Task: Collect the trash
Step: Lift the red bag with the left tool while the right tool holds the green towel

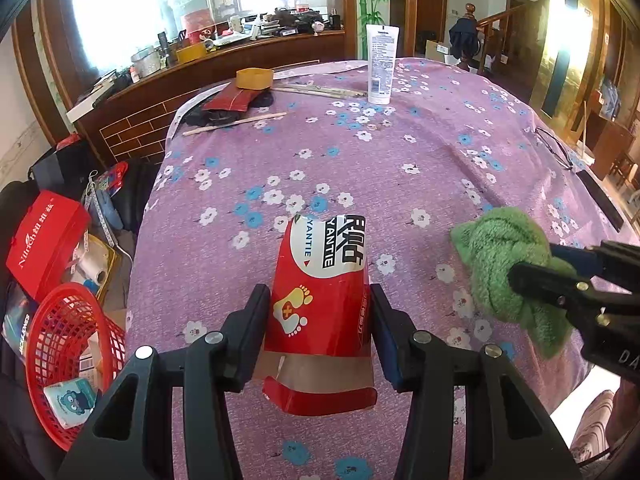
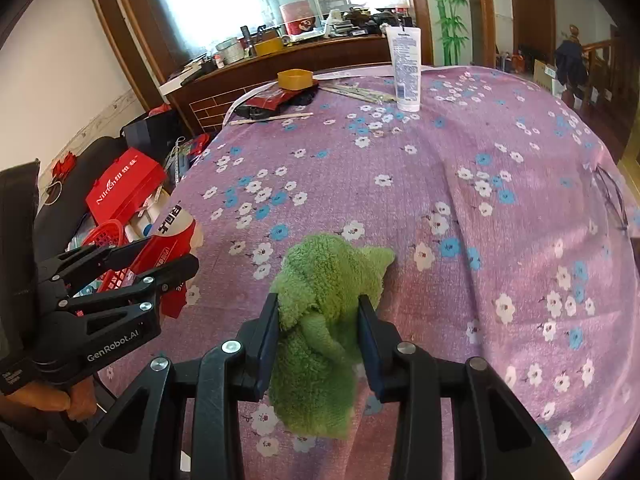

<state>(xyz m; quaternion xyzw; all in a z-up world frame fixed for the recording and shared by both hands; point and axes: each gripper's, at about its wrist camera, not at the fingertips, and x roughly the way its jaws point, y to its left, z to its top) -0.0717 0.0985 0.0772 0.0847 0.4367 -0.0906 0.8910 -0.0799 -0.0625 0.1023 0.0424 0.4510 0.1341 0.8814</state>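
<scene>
A flattened red carton (image 1: 324, 264) with white lettering sits between the pads of my left gripper (image 1: 318, 292), which is shut on it just above the purple flowered tablecloth (image 1: 360, 152). The right wrist view shows this gripper (image 2: 160, 256) and the carton (image 2: 172, 236) at the table's left edge. My right gripper (image 2: 319, 300) is shut on a crumpled green cloth (image 2: 324, 268), whose lower end hangs below the pads. In the left wrist view the cloth (image 1: 496, 248) and that gripper (image 1: 540, 266) are to the right of the carton.
A red plastic basket (image 1: 68, 328) with packets and a red box (image 1: 44, 236) sit off the table's left edge. At the far end stand a white tube (image 1: 382, 64), a yellow container (image 1: 254, 78) and wooden sticks (image 1: 236, 122). Eyeglasses (image 1: 554, 148) lie at the right.
</scene>
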